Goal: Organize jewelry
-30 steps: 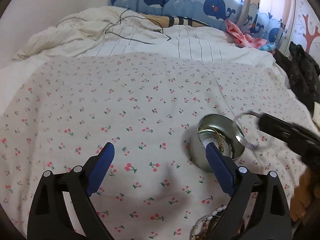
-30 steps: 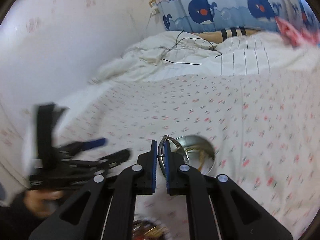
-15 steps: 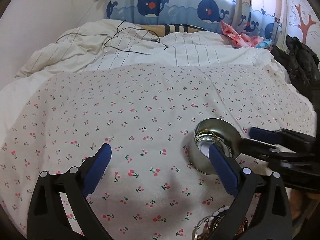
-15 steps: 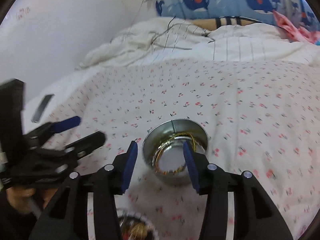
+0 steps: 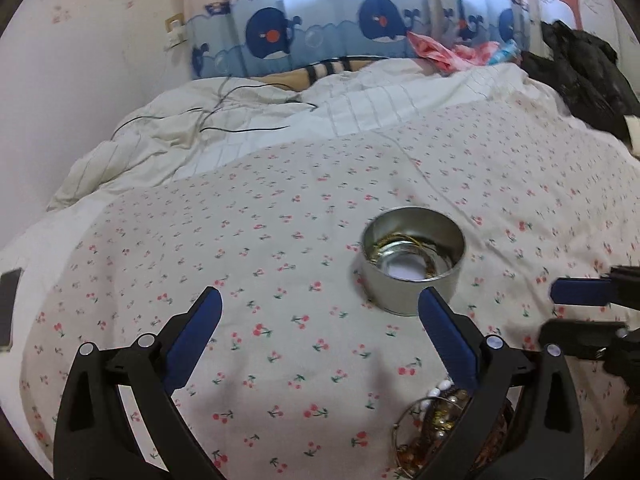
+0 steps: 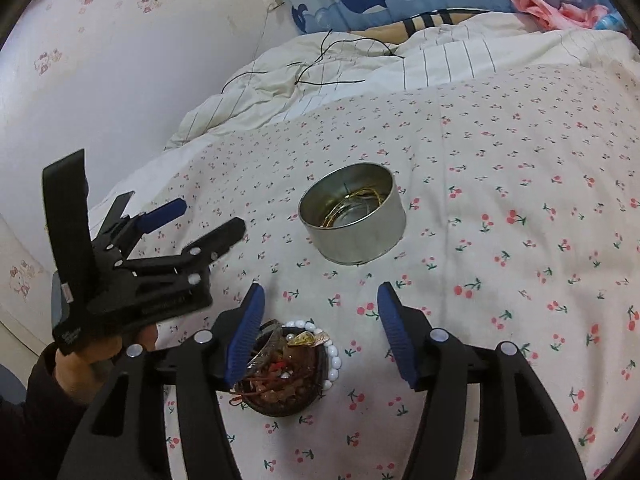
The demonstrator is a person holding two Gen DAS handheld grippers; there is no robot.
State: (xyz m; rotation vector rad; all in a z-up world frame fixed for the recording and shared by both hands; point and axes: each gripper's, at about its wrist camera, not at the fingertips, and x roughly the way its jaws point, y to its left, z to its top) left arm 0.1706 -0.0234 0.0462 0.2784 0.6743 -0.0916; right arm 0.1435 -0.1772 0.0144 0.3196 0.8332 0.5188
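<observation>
A round metal tin stands on the cherry-print bedsheet with thin gold and silver bangles lying inside; it also shows in the right wrist view. A dark bowl heaped with mixed jewelry and white beads sits just below my right gripper, which is open and empty above it. In the left wrist view the jewelry heap lies under the right finger. My left gripper is open and empty, to the left of the tin. The right gripper shows at the right edge.
A rumpled white striped duvet with black cables lies at the far end of the bed. Dark clothing is piled at the far right. A phone lies at the bed's left edge. A whale-print curtain hangs behind.
One second ago my right gripper was shut on a silver bangle near the tin. It opened over the tin, then drew back toward the jewelry bowl. The left gripper stayed open.
</observation>
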